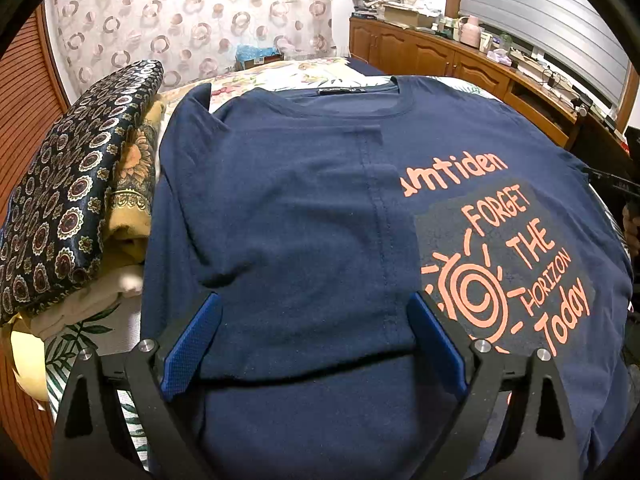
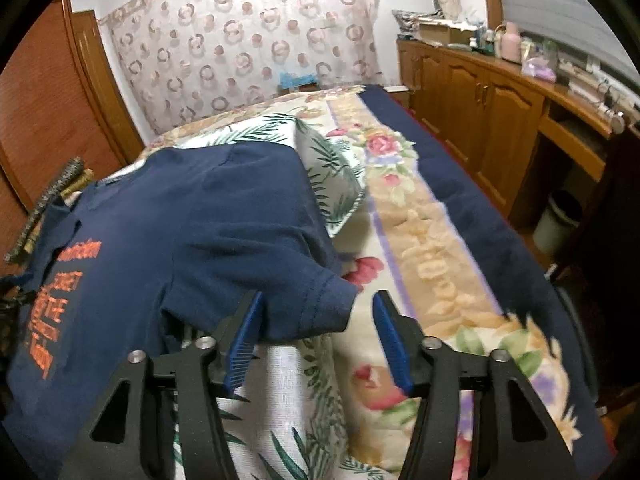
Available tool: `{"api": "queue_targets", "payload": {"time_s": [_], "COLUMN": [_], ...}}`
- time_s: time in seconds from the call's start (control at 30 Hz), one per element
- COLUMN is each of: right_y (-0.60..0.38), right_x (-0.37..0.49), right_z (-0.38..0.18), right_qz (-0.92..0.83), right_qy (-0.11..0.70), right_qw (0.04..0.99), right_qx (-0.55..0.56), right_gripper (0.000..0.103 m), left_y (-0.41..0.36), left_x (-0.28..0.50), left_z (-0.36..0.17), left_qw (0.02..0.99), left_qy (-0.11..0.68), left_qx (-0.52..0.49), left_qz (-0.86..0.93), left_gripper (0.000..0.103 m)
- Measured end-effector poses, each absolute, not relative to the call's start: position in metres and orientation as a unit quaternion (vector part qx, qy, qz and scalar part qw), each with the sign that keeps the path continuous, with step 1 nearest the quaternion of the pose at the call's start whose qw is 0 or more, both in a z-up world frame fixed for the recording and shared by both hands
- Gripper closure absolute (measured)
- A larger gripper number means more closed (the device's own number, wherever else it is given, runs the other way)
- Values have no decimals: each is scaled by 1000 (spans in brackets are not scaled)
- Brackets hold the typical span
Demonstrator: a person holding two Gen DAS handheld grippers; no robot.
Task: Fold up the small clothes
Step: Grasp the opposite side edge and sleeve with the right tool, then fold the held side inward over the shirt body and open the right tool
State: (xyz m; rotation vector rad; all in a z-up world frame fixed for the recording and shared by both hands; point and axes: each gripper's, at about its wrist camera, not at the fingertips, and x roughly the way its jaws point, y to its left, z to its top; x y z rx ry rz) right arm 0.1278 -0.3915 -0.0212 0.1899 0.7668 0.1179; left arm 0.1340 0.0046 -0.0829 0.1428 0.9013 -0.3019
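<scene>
A navy T-shirt point(image 1: 304, 208) with orange print lies flat on the bed, collar at the far side. Its left side is folded in over the chest, covering part of the print. My left gripper point(image 1: 314, 302) is open, just above the folded part near the shirt's lower middle, holding nothing. In the right wrist view the same shirt point(image 2: 192, 232) lies to the left, its right sleeve point(image 2: 320, 300) spread out toward the bedspread. My right gripper point(image 2: 316, 300) is open, with the sleeve's tip lying between its blue fingers point(image 2: 244, 336).
A stack of folded clothes point(image 1: 76, 200) sits left of the shirt. A leaf-print pillow point(image 2: 336, 172) lies beyond the sleeve on the floral bedspread point(image 2: 432, 256). Wooden cabinets point(image 2: 480, 120) with clutter line the right wall; a bin point(image 2: 558, 220) stands on the floor.
</scene>
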Motion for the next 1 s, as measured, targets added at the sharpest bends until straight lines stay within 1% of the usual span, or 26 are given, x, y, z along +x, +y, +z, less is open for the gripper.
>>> {"api": "queue_targets", "payload": {"time_s": [0.03,0.07,0.1,0.13,0.17,0.2,0.3,0.4,0.63,0.8,1.0], "right_y": [-393,-394,-395,-395,-396,-395,-388,-374,-331,-302,-289], "right_x": [129,131,131,131,133,133,132,125,119,118,114], "right_z": [-22,-24,-24,-22,-25,-23,-18,-10,6,0,-14], "right_qz": [63,68,73,78,79,77,75,76,118,153,182], "right_qy": [374,374,374,373,372,370,359,339,305,307,320], "right_qw": [920,920,919,919,920,922,929,937,945,939,930], "right_qx": [96,99,101,102,99,88,53,24,-8,-19,-15], "right_gripper": [54,59,67,71,80,84,91,93,93,93,93], "left_y": [5,6,7,8,10,11,13,11,-2,-18,-31], "left_x": [134,134,133,132,131,129,119,110,91,82,67], "left_z": [-82,-82,-81,-80,-78,-75,-66,-55,-33,-35,-36], "left_qw": [887,887,888,891,895,900,912,922,936,934,934], "left_qy": [433,433,432,427,421,413,387,364,325,320,311], "left_qx": [69,67,65,63,62,61,58,61,42,29,20], "left_qz": [-145,-144,-142,-138,-132,-129,-126,-115,-130,-155,-174], "left_gripper": [8,8,8,8,8,8,8,8,8,8,8]}}
